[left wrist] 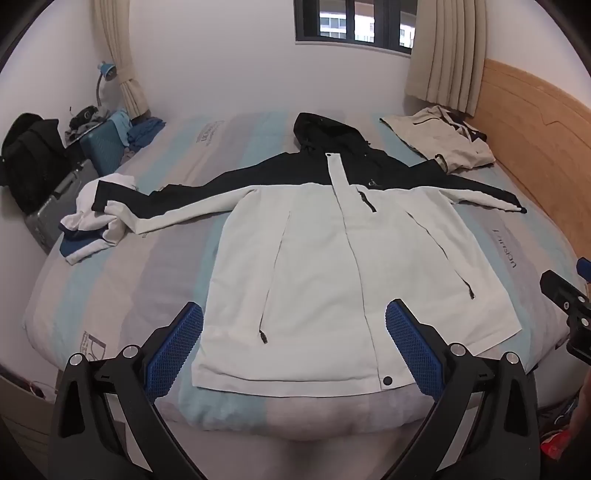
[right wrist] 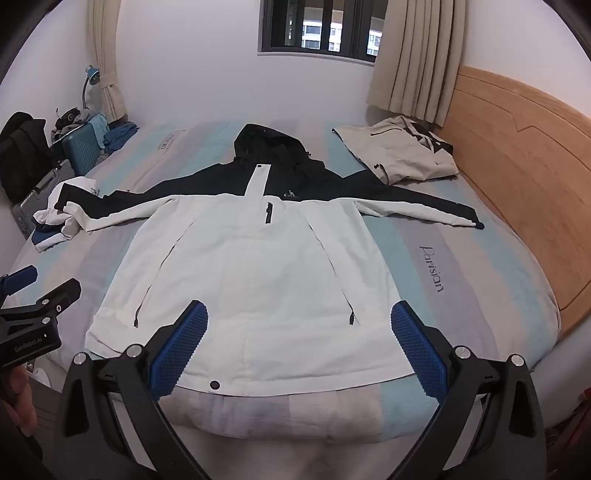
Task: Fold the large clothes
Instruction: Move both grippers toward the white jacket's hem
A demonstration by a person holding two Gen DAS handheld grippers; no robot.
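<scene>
Jacket (left wrist: 332, 266) lies flat, front up, mid-bed (left wrist: 110, 288), sleeves spread wide, black hood toward the window (left wrist: 354, 22); hem at the near bed edge. Left gripper (left wrist: 293, 350) hovers over the hem, fingers wide apart, nothing held; right gripper (right wrist: 297, 350) the same, over the hem's other half. Left of the jacket: crumpled white-and-blue shirt (left wrist: 92, 225) under the sleeve cuff, touching it. Right of the hood: folded beige garment (right wrist: 402, 155) next to the other sleeve, near the wooden headboard (right wrist: 517, 155). Past the shirt, off the bed: suitcases (left wrist: 99, 151), black bag (left wrist: 29, 155), blue lamp (left wrist: 107, 70); curtains (right wrist: 413, 55) flank the window.
</scene>
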